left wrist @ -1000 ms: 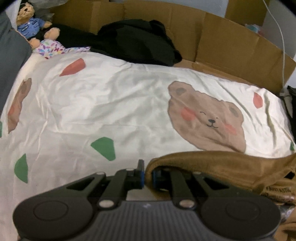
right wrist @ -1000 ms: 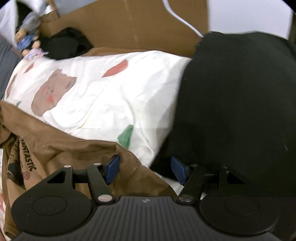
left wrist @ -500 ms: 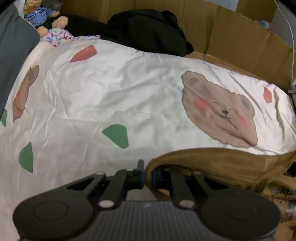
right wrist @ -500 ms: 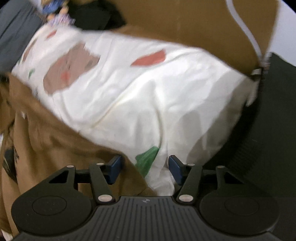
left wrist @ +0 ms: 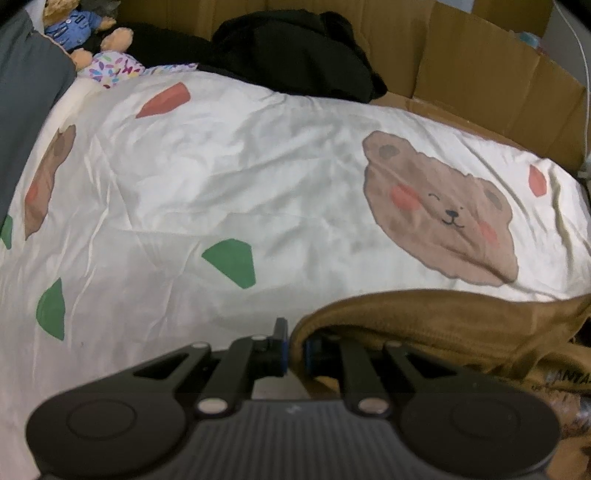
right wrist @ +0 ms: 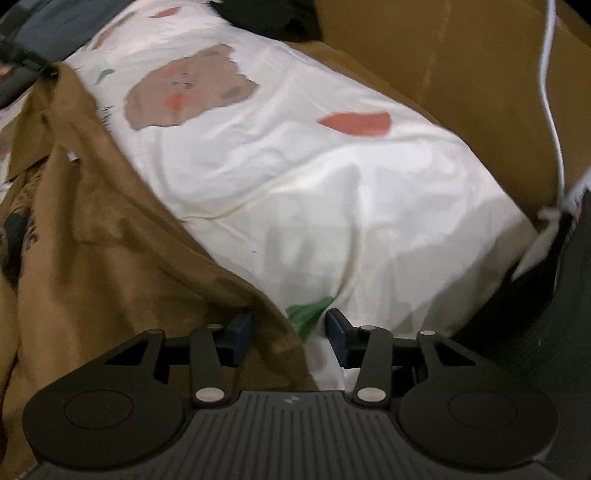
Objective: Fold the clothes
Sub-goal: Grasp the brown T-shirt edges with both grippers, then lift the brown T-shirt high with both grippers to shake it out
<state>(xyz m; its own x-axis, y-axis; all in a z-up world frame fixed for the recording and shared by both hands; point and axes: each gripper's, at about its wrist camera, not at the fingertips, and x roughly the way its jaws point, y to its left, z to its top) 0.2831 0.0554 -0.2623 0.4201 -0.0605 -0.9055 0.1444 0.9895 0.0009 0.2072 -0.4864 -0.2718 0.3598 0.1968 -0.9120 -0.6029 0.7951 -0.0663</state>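
Observation:
A brown printed garment [left wrist: 443,325] lies crumpled on a cream bedsheet with bear prints [left wrist: 258,177]. My left gripper [left wrist: 294,350] is shut on a fold of the garment's edge, low over the sheet. In the right wrist view the same garment [right wrist: 92,229] spreads across the left side. My right gripper [right wrist: 290,338] is open, with the garment's edge lying between its blue pads [right wrist: 240,332]; they stand apart and do not pinch the cloth.
A pile of black clothes [left wrist: 295,48] lies at the far edge against cardboard walls [left wrist: 480,66]. A teddy bear [left wrist: 77,29] sits at the far left by a grey cushion [left wrist: 26,110]. A white cable [right wrist: 550,99] hangs at right beside dark fabric [right wrist: 554,332].
My right gripper has swung left from over the black fabric to the brown garment's edge, still open. The left gripper has kept its grip and shifted slightly.

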